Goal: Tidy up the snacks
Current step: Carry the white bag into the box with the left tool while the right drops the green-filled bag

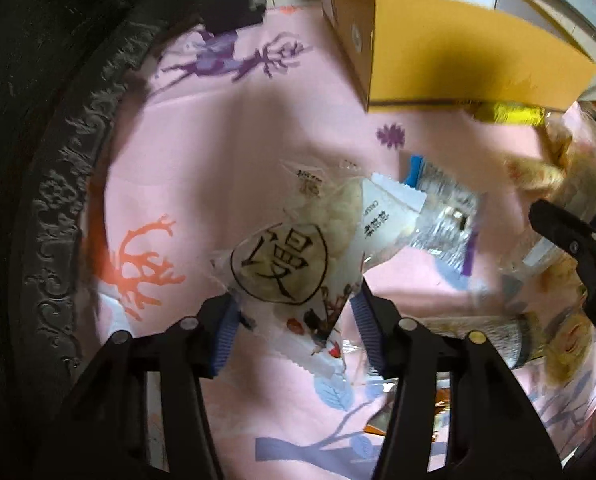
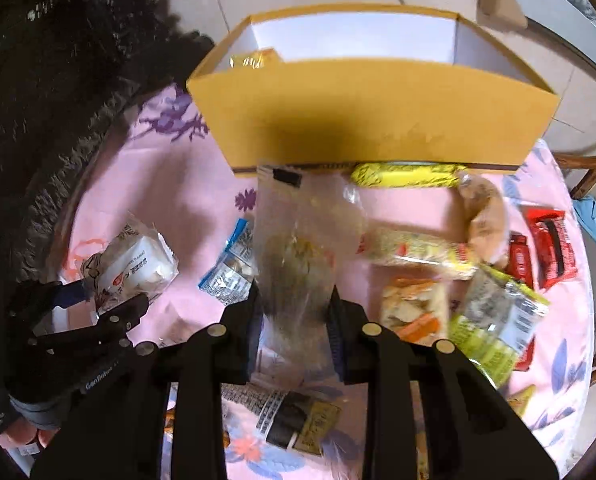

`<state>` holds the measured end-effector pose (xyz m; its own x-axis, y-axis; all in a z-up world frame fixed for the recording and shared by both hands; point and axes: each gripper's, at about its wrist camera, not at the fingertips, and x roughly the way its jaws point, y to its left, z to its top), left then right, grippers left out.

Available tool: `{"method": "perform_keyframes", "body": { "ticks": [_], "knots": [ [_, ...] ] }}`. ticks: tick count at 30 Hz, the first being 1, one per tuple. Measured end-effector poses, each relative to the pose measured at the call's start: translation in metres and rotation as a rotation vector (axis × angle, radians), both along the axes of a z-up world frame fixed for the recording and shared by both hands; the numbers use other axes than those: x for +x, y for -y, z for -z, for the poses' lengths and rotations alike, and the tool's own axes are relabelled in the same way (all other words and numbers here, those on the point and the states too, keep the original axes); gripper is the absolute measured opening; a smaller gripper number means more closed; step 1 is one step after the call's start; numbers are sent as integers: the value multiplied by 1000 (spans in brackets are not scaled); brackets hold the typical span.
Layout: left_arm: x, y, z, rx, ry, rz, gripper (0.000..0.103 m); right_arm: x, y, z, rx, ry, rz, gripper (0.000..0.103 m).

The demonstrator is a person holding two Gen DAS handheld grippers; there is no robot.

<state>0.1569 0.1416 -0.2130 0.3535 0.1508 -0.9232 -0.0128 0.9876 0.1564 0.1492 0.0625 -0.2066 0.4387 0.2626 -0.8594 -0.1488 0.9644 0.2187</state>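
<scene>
Both tongs hold snack packets over the pink tabletop, below the yellow box.

In the left wrist view, the left tongs [image 1: 293,322] pinch the lower end of a white rice-cracker packet [image 1: 285,256] with a large black character in a circle; the packet stands at the centre of the frame, between the blue pads. In the right wrist view, the right tongs [image 2: 295,320] are clamped on a clear plastic bag [image 2: 298,248] that reaches up towards the open yellow box [image 2: 370,116] at top centre. More snacks lie on the floral tabletop [image 2: 145,184] to the right: a yellow bar [image 2: 402,174], red wrappers [image 2: 550,248], and a green packet [image 2: 494,324].
</scene>
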Motion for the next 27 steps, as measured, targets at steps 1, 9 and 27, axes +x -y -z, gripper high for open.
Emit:
{"method": "perform_keyframes", "body": {
  "ticks": [1,9,27],
  "knots": [
    [-2,2,-7,-9,11,8,52,1,8,-9,6,10,7,29],
    [-20,19,-55,-42,96,43,49,-33,66,-76,22,118,47,29],
    [13,95,-144,-104,217,132,48,-13,140,-159,35,206,127,29]
  ]
}}
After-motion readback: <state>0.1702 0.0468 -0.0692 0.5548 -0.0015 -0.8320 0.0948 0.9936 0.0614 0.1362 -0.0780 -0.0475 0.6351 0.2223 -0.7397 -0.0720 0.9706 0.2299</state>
